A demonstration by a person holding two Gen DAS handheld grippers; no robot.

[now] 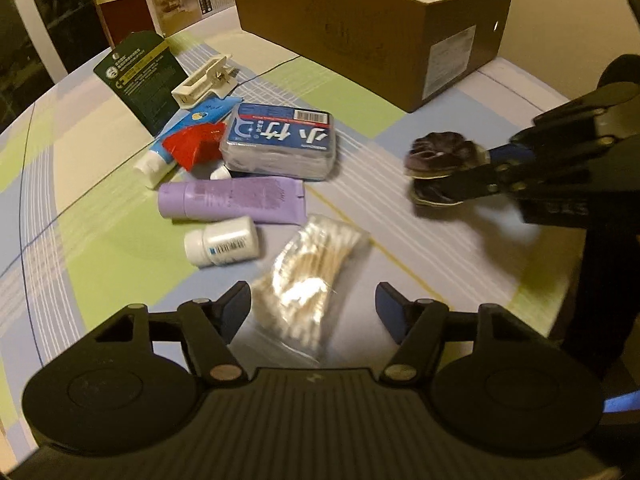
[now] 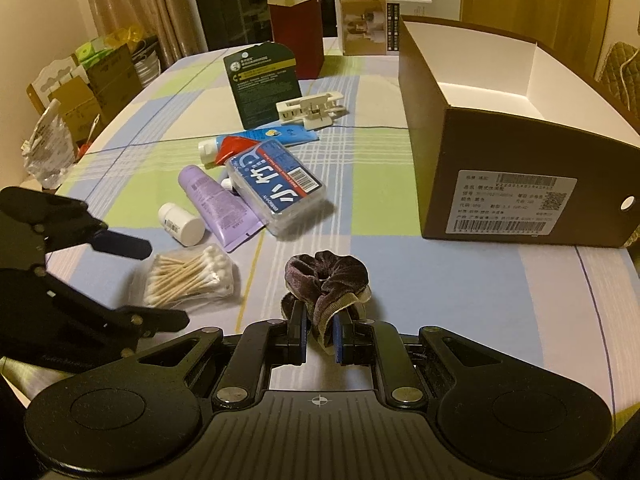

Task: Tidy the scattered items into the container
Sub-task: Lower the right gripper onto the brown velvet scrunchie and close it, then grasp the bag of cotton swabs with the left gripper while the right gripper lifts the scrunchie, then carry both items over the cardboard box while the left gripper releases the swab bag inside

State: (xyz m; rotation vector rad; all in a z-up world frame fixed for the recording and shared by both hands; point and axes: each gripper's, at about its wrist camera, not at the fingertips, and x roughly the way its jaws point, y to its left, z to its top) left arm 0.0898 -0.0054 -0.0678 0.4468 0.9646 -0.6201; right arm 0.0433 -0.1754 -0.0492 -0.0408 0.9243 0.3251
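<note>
Swabs (image 1: 308, 276) in a slippery bag sit low in the middle, between the apart left tongs (image 1: 314, 312), not pinched yet. They could slide out. Right tongs (image 2: 320, 332) squeeze the scrunchie (image 2: 326, 276); its loose folds might snag the box (image 2: 500, 168) wall at right.

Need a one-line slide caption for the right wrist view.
Right hand-held gripper shut on a purple scrunchie, open brown box ahead, cotton swabs to its left.

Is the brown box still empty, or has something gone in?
Looks empty: the brown box shows only bare white walls and floor in the right wrist view, though its near corner is hidden.
</note>
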